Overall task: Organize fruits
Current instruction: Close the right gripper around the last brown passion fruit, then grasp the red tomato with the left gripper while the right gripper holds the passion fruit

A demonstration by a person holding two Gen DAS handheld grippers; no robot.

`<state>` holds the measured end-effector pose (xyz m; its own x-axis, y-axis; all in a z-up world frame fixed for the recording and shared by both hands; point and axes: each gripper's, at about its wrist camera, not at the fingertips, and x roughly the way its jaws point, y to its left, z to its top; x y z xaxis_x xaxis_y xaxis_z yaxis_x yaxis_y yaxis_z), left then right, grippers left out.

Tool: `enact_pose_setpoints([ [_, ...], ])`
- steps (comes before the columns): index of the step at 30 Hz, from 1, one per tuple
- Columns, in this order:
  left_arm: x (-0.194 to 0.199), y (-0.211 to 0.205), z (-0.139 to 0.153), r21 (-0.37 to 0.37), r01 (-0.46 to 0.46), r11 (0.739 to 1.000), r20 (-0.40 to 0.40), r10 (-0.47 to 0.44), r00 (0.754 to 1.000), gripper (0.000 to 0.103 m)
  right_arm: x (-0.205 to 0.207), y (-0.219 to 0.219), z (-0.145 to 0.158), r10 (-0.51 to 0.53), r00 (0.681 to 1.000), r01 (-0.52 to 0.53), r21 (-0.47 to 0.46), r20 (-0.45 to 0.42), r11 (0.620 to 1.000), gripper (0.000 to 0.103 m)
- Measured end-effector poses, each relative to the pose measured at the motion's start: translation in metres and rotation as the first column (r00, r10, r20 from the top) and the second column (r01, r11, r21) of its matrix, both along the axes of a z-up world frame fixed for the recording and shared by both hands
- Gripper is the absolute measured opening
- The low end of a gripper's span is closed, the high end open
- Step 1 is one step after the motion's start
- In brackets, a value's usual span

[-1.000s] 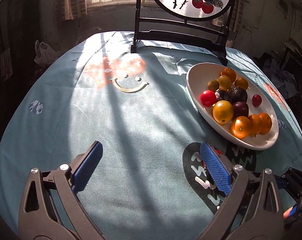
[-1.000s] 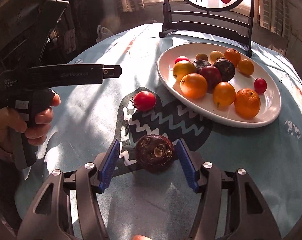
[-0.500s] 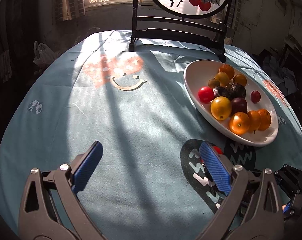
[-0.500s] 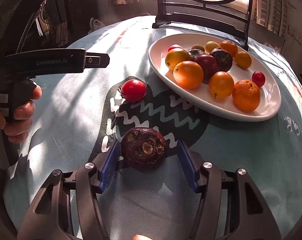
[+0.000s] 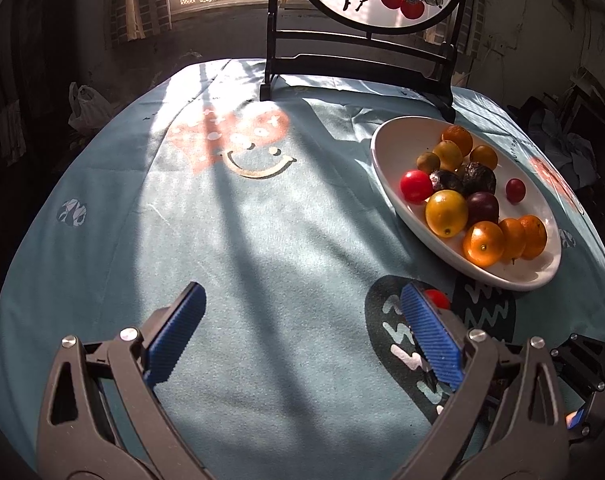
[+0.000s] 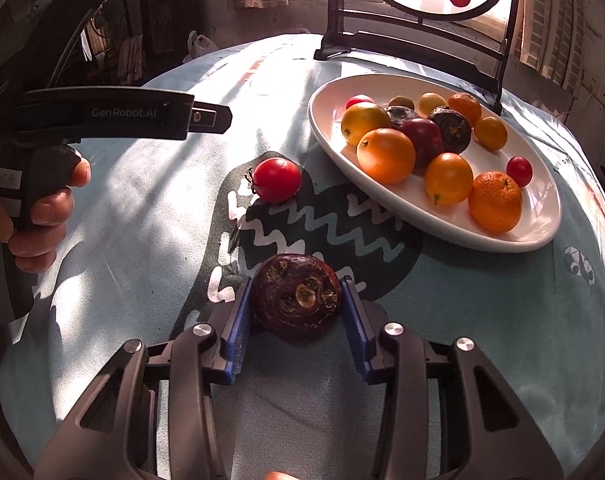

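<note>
One white dish (image 6: 542, 236), twelve fruits in it, two fruits on the cloth (image 6: 142, 208).

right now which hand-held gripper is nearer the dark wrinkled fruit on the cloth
Right. The right hand-held gripper has just been closing, its pads against the dark wrinkled fruit. The left hand-held gripper hangs open over bare cloth, off to the side.

Right hand-held gripper (image 6: 296, 312) jaws just closing; left hand-held gripper (image 5: 302, 332) wide apart, tilted downward.
</note>
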<state>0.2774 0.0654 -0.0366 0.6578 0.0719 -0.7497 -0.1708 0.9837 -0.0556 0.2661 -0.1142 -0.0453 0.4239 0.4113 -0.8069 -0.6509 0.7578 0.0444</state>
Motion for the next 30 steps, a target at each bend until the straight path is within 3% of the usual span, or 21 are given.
enact_pose_setpoints([
  [7, 0.002, -0.005, -0.003, -0.023, 0.042, 0.999, -0.012, -0.042, 0.999, 0.100, 0.017, -0.032, 0.022, -0.082, 0.995, 0.092, 0.198, -0.057, 0.976, 0.043],
  [11, 0.001, -0.031, -0.006, 0.021, 0.163, 0.986, 0.000, -0.163, 0.987, 0.100, 0.026, -0.052, 0.031, -0.162, 0.984, 0.175, 0.249, -0.070, 0.953, 0.043],
  [16, 0.000, -0.066, -0.015, 0.080, 0.319, 0.944, -0.005, -0.320, 0.947, 0.099, 0.030, -0.061, 0.035, -0.203, 0.976, 0.216, 0.264, -0.076, 0.940, 0.043],
  [21, 0.008, -0.077, -0.025, 0.050, 0.359, 0.932, -0.026, -0.358, 0.933, 0.091, 0.033, -0.068, 0.035, -0.239, 0.968, 0.252, 0.263, -0.083, 0.931, 0.043],
  [26, 0.021, -0.076, -0.036, 0.024, 0.334, 0.942, -0.073, -0.331, 0.941, 0.062, 0.034, -0.069, 0.033, -0.248, 0.965, 0.263, 0.257, -0.091, 0.930, 0.043],
  [30, 0.019, -0.077, -0.037, 0.042, 0.329, 0.943, -0.070, -0.325, 0.943, 0.061, 0.034, -0.070, 0.033, -0.253, 0.963, 0.267, 0.254, -0.087, 0.930, 0.043],
])
